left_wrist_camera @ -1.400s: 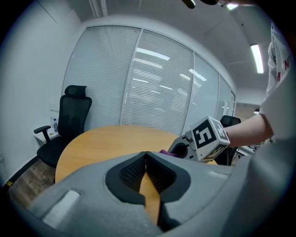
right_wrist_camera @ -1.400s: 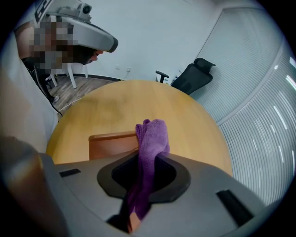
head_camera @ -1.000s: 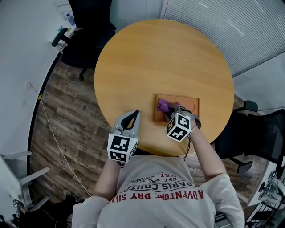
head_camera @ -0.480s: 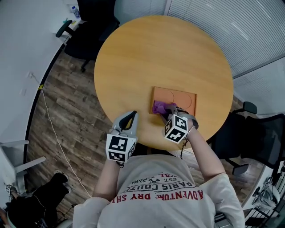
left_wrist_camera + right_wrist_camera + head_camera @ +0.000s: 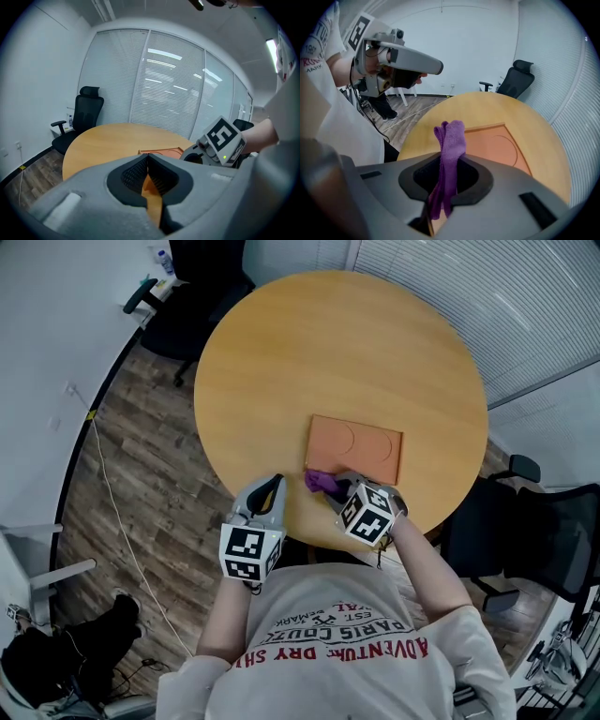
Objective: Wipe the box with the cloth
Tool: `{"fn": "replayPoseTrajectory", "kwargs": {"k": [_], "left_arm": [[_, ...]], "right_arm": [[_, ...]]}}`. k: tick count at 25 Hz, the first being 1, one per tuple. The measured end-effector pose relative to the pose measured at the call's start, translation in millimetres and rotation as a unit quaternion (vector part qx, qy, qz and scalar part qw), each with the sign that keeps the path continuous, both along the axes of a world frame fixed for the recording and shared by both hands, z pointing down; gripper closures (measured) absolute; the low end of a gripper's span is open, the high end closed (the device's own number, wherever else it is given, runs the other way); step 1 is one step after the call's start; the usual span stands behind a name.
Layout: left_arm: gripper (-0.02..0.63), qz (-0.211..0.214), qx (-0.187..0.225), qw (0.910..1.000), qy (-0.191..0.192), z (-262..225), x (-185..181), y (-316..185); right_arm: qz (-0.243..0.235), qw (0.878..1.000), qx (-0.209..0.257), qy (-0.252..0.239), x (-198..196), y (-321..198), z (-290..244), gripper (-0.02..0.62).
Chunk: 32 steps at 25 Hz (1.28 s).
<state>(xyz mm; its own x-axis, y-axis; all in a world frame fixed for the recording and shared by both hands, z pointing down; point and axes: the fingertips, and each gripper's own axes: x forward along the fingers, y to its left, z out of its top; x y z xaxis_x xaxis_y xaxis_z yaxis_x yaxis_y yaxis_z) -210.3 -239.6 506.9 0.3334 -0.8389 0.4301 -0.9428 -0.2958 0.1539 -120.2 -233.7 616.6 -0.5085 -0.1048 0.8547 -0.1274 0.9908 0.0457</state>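
A flat orange box [image 5: 354,448] with two round outlines on its lid lies on the round wooden table [image 5: 337,352], near the edge closest to me. My right gripper [image 5: 330,488] is shut on a purple cloth [image 5: 319,481], which sticks out just off the box's near left corner. In the right gripper view the cloth [image 5: 450,145] stands up between the jaws, the box [image 5: 494,145] beyond it. My left gripper [image 5: 272,486] is shut and empty, hovering at the table's near edge, left of the box. In the left gripper view the box [image 5: 161,151] and right gripper [image 5: 190,156] show ahead.
A black office chair [image 5: 192,296] stands at the far left of the table, another [image 5: 520,531] at the right. Window blinds [image 5: 487,296] run along the far right. A cable [image 5: 117,521] trails over the wood floor at left.
The right gripper has drawn the purple cloth from the box's lid toward me, off its near left corner. The left gripper stays put.
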Motion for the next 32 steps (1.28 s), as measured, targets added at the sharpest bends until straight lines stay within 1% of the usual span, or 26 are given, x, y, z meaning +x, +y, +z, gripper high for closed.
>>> {"fn": "replayPoseTrajectory", "kwargs": {"k": [1,3,9,14,17,22,27,32], "left_arm": [[0.597,0.000,0.001,1.0000,-0.001,-2.1,2.4,-0.3],[0.597,0.001,0.006,1.0000,-0.005,-7.6,8.4,-3.1],[0.597,0.014,0.022,0.9996,-0.013,-21.4,31.6,-20.4],[0.597,0.030,0.025,0.9991,-0.019,-27.2,45.6,-34.1],[0.597,0.037,0.020,0.9989,-0.022,-26.5,50.0,-38.2],[0.597,0.046,0.008,0.9987,-0.018,-18.1,54.5,-41.2],[0.597,0.053,0.000,0.9985,-0.014,-9.6,56.3,-47.6],[0.597,0.055,-0.003,0.9984,-0.010,-6.2,54.9,-48.1]], "right_arm": [[0.003,1.000,-0.002,-0.004,2.7,-0.1,-4.3,0.529],[0.006,1.000,0.008,-0.005,11.6,-6.0,-13.4,0.529],[0.041,0.997,0.066,-0.003,44.7,-49.0,-38.9,0.528],[0.077,0.990,0.118,0.011,63.9,-99.1,-48.5,0.528],[0.083,0.990,0.115,0.011,66.3,-124.2,-39.5,0.528],[0.096,0.988,0.116,0.038,70.6,-152.0,-14.4,0.528],[0.104,0.989,0.103,0.039,63.4,-157.8,1.6,0.528],[0.104,0.989,0.096,0.037,61.0,-149.4,4.0,0.529]]}}
